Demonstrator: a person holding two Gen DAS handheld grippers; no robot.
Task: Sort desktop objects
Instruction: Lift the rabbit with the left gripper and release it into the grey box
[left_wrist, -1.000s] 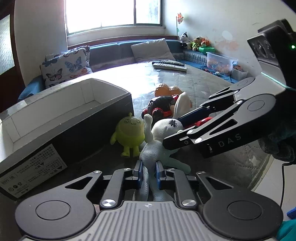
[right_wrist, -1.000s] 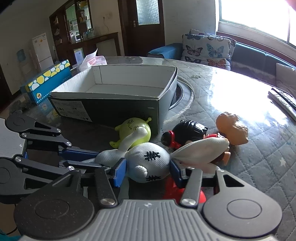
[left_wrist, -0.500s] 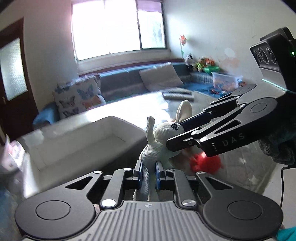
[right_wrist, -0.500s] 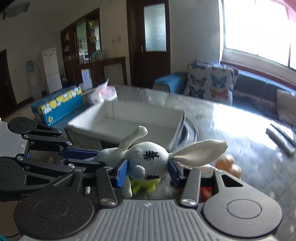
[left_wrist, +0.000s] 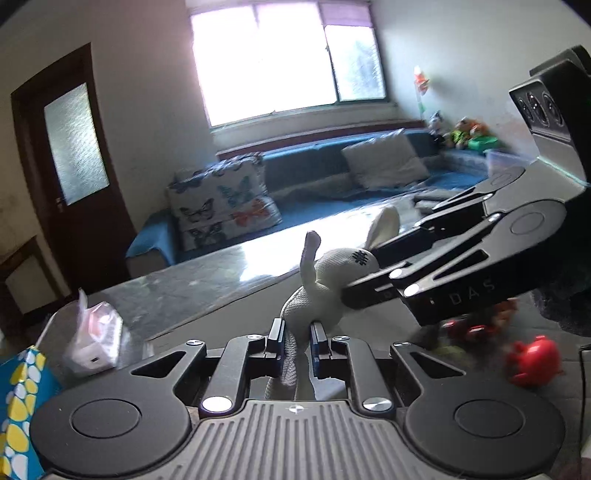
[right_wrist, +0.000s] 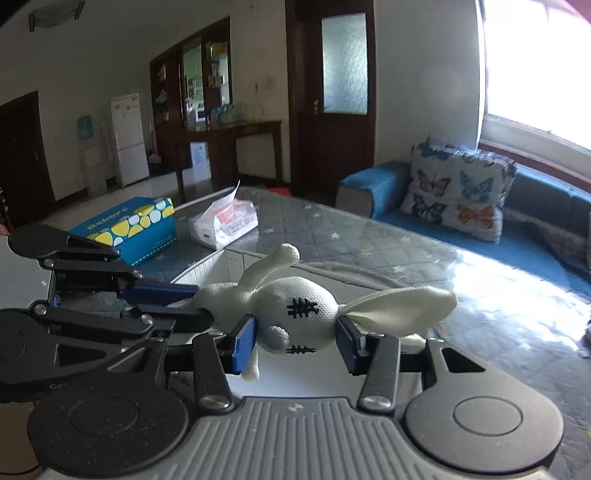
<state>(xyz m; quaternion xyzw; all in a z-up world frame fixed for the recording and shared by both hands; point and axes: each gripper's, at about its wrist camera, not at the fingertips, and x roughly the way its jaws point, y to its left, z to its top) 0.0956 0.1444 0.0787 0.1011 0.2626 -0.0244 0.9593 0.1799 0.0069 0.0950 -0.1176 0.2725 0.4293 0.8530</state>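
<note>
**White knit rabbit held aloft between both grippers**

White and soft, the knit rabbit (right_wrist: 295, 314) hangs in the air above the surface (right_wrist: 369, 236), caught at two places. The right hand-held gripper (right_wrist: 295, 341) has its blue pads pressed to either side of the head, and its jaws have just been closing a little further on it. The left hand-held gripper (left_wrist: 297, 345) is closed tight on the thin lower body or legs. One ear (right_wrist: 402, 306) trails out to the right, and an arm (right_wrist: 269, 262) sticks up.

Just beyond and below the rabbit in the right wrist view sits the white inner wall of the open box (right_wrist: 229, 264). My reading is that the carry step is in hand: the toy is lifted and on its way to that box. The next move would call for bringing it over the opening, lowering it, and letting go with both grippers without the long ear snagging on the rim.

Most of the box is hidden behind the toy and grippers. Farther left lie a tissue pack (right_wrist: 223, 225) and a blue patterned carton (right_wrist: 125, 229). In the left wrist view, a red toy (left_wrist: 533, 358) and other small things near it are blurred beyond naming.
</note>
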